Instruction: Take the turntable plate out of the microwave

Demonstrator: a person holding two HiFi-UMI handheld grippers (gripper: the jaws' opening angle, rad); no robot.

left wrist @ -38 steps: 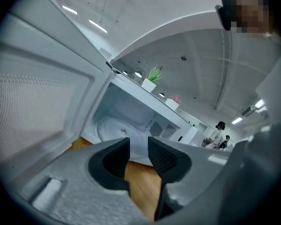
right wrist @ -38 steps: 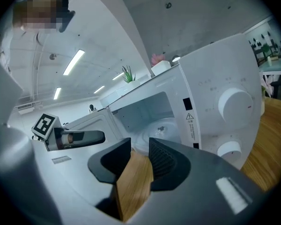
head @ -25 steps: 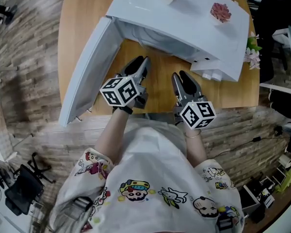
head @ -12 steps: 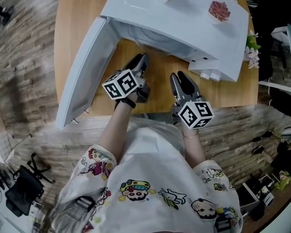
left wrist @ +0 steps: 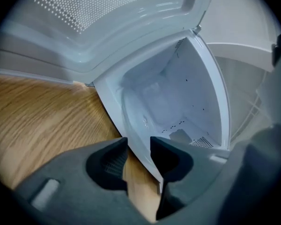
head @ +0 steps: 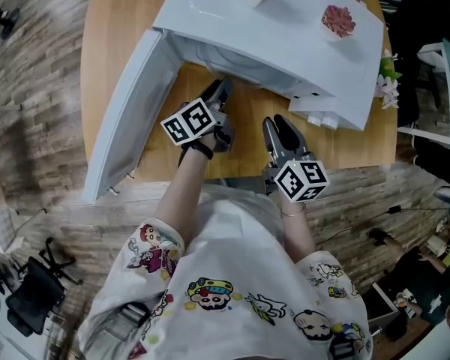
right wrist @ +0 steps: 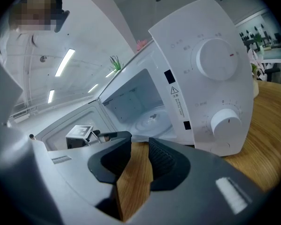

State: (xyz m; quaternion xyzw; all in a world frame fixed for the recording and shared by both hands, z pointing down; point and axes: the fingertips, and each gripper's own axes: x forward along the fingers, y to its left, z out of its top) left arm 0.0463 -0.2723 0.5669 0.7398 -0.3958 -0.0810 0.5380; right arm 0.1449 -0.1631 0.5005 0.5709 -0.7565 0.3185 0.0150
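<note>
the turntable plate (right wrist: 152, 120) lies flat on the floor of the microwave (head: 285, 28) cavity, face up. it is round, so it has no long axis; the right gripper view shows it as a shallow oval with a small hub at its middle. its right side is cut off by the frame beside the control panel (right wrist: 210, 78), and its near rim cannot be told apart from the sill. in the left gripper view the clear glass is hard to make out against the white cavity, and in the head view the microwave's top hides it wholly.

the microwave stands toward the far edge of the desk (head: 116, 28). its door (head: 127, 115) is swung wide open, reaching toward the desk's near-left corner.

the left gripper (head: 219, 92) is at the cavity mouth, its tips partly under the overhang of the microwave's top. its jaws are apart and opening. the pads press on nothing, and the gap shows the desk and the cavity's front edge; whether that edge lies between the jaws or beyond them cannot be told.

the right gripper (head: 279, 124) is over the desk near its near edge, in front of the control panel. its jaws stand apart with only bare wood showing between them.
</note>
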